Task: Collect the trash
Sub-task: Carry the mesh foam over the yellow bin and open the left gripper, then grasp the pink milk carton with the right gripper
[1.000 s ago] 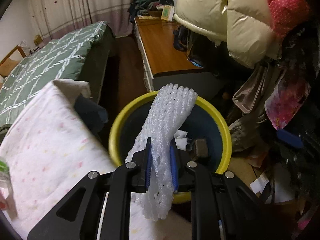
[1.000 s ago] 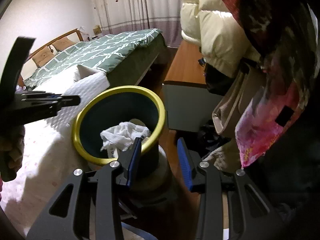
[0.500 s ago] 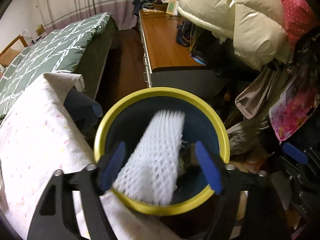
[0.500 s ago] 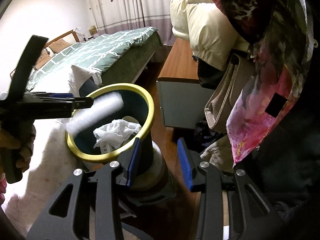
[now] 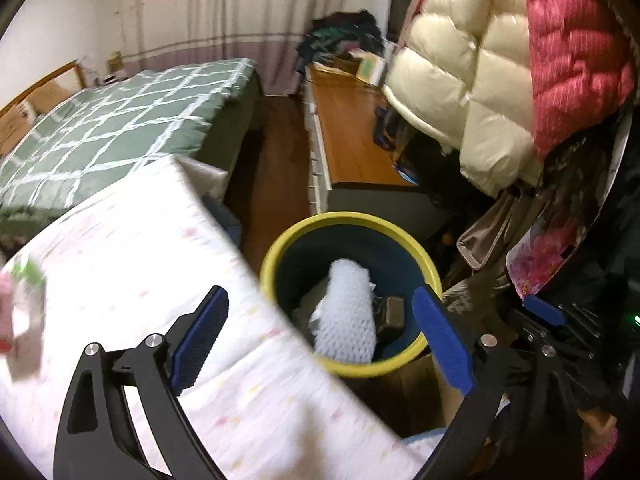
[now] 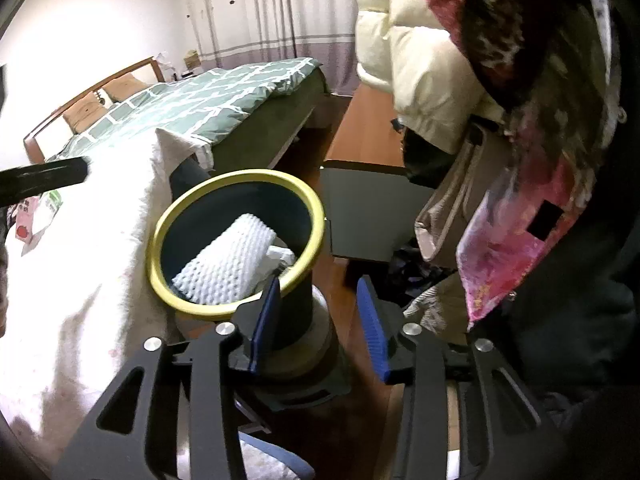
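Observation:
A white foam net sleeve (image 5: pixel 348 316) lies slanted inside the yellow-rimmed dark bin (image 5: pixel 276 256), on crumpled white paper (image 6: pixel 280 254). My left gripper (image 5: pixel 320 300) hangs above the bin and the blanket edge. Its jaws are wide and still opening, with nothing between the blue pads. In the right wrist view the foam net (image 6: pixel 228 260) rests against the bin's (image 6: pixel 316 216) near wall. My right gripper (image 6: pixel 319 284) hovers by the bin's near side, its jaws opening slightly and pressing on nothing. A black finger (image 6: pixel 40 180) of the left gripper shows at the left edge.
A white dotted blanket (image 5: pixel 120 260) covers the surface left of the bin, with a red-and-green packet (image 6: pixel 36 216) on it. Behind it is a green quilted bed (image 5: pixel 100 132). A low wooden cabinet (image 5: pixel 348 136) stands behind the bin. Jackets (image 5: pixel 460 100) and bags (image 6: pixel 520 240) hang at the right.
The left gripper opened and let go of the foam net, which dropped into the bin. That gripper then drew back, up and to the left. The right gripper's jaws widened a little.

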{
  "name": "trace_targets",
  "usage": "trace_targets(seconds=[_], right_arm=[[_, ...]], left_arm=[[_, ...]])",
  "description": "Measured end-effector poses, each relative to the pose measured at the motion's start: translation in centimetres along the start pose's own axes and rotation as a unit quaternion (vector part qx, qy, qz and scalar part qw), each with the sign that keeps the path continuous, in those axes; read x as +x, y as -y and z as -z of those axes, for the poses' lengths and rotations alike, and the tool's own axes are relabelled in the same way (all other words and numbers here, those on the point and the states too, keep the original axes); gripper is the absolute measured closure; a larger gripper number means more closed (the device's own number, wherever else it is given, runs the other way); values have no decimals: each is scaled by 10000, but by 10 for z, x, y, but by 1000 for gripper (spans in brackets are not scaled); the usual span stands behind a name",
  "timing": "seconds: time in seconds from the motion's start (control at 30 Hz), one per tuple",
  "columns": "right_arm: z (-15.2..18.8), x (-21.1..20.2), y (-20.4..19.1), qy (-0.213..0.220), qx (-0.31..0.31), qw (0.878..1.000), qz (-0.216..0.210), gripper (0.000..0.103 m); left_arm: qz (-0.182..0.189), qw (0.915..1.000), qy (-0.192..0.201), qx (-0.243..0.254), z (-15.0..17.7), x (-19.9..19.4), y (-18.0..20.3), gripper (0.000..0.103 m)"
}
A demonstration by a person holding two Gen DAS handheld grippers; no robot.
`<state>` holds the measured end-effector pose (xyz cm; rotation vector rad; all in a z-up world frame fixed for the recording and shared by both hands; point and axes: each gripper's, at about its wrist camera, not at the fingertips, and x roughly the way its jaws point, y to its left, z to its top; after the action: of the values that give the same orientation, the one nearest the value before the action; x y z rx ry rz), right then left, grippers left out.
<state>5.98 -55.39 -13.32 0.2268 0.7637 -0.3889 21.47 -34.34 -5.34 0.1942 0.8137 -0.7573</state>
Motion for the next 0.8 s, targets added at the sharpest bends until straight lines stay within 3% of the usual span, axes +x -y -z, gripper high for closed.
trace_targets(seconds=[0.17,0.3,0.37,0.53,0.63,0.7,0.8], right_arm=[[-10,3,-34,-13,-316,9990,-304,62],[-25,10,-85,-82,-745,9939,-803,62],[-31,12,-113,-105,-947,9902,-1022,62],[-55,19,-207,-210,-1555,9679,-1964,62],[-64,21,-266,-178,-1996,9535,-2252,62],[-71,29,-307,-286,-2181,9414,-2558,62],[-78,43,-356,-487,-2225,9329,-2788,62]], left_arm=[[-408,9966,447,-558,46,-69,-49,7],[-1078,9854,806,-1039,93,-129,-95,6],[-1436,9753,962,-1374,121,-162,-120,5],[-2064,9540,1059,-1901,171,-217,-169,5],[-2363,9407,1138,-2150,197,-247,-196,5],[-2439,9353,1171,-2283,209,-257,-208,5],[-2485,9312,1148,-2405,222,-264,-225,5]])
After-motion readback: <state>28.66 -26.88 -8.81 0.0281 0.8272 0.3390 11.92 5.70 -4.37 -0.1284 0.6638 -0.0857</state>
